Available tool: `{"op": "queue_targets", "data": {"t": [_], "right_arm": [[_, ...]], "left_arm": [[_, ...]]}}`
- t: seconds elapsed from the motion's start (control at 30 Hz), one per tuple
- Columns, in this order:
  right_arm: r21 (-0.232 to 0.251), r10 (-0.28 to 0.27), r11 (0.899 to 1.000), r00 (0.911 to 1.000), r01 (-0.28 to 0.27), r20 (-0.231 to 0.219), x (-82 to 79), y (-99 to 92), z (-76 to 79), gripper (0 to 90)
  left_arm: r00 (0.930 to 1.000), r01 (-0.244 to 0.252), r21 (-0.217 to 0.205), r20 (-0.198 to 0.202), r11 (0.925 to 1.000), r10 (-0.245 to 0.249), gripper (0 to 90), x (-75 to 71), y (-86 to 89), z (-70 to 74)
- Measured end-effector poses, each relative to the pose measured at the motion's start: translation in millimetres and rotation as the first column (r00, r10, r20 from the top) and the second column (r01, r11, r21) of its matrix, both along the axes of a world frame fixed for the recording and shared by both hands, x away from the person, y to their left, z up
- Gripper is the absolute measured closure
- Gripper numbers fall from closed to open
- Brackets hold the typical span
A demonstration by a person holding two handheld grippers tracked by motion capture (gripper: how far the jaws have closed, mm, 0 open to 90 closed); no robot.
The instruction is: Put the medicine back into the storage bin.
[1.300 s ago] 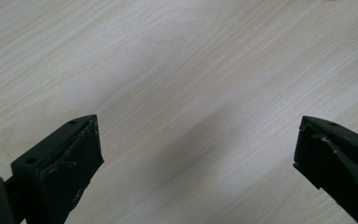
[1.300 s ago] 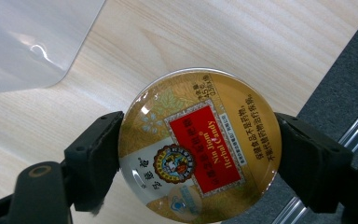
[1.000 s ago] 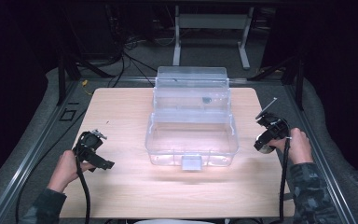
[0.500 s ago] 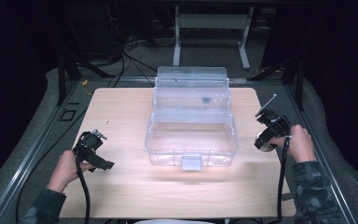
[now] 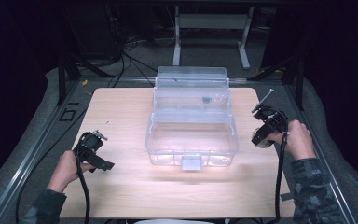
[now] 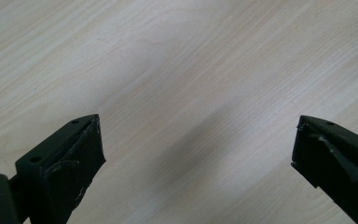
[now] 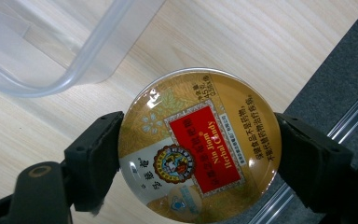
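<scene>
Tin (image 7: 199,145), round, gold w/ red label, sits clamped edge-to-edge between R gripper (image 5: 263,135) jaws, held off the table (image 5: 121,107) near its right edge, just right of the clear box (image 5: 191,135). Box lid stands open at far side. L gripper (image 6: 198,149) at near left, jaws wide apart, nothing between, over bare wood.

An open clear plastic box (image 5: 191,135) sits mid-tabletop (image 5: 121,186); the left gripper (image 5: 93,151) and right gripper (image 5: 266,128) flank it near the side edges.
</scene>
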State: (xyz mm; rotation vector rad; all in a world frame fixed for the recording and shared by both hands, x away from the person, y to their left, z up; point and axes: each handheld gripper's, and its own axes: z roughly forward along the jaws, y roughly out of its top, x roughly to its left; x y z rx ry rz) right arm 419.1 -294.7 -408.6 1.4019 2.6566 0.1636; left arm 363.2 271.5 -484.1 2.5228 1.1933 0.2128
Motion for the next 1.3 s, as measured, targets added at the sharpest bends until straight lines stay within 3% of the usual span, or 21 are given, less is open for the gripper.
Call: {"op": "queue_targets", "data": {"t": [0.73, 0.83, 0.87, 1.17, 1.3], "right_arm": [[-0.008, 0.083, 0.997, 0.9958, -0.083, 0.038, 0.6, 34.3, 19.8, 19.8], [-0.012, 0.094, 0.996, 0.9944, -0.094, 0.048, 0.5, 40.0, 20.5, 19.8], [0.013, 0.102, 0.995, 0.9940, -0.103, 0.039, 1.1, 41.1, 20.1, 19.8], [-0.001, 0.139, 0.990, 0.9896, -0.139, 0.038, 3.2, 59.7, 20.1, 19.8], [0.022, 0.151, 0.988, 0.9877, -0.152, 0.038, 4.1, 65.1, 18.4, 19.8]], "left_arm": [[1.0000, -0.001, -0.008, 0.000, 1.0000, 0.001, 1.7, -1.2, 1.1, -0.8], [1.0000, 0.002, -0.007, -0.003, 1.0000, -0.002, 1.6, -1.6, 1.1, -1.9], [1.0000, 0.003, -0.006, -0.005, 1.0000, -0.003, 1.6, -1.7, 1.2, -2.3], [1.0000, 0.002, -0.013, -0.005, 0.9999, -0.002, 1.4, -2.4, 2.1, -4.6], [1.0000, -0.001, -0.015, -0.008, 0.9999, 0.001, 1.4, -3.0, 2.6, -6.6]]}}
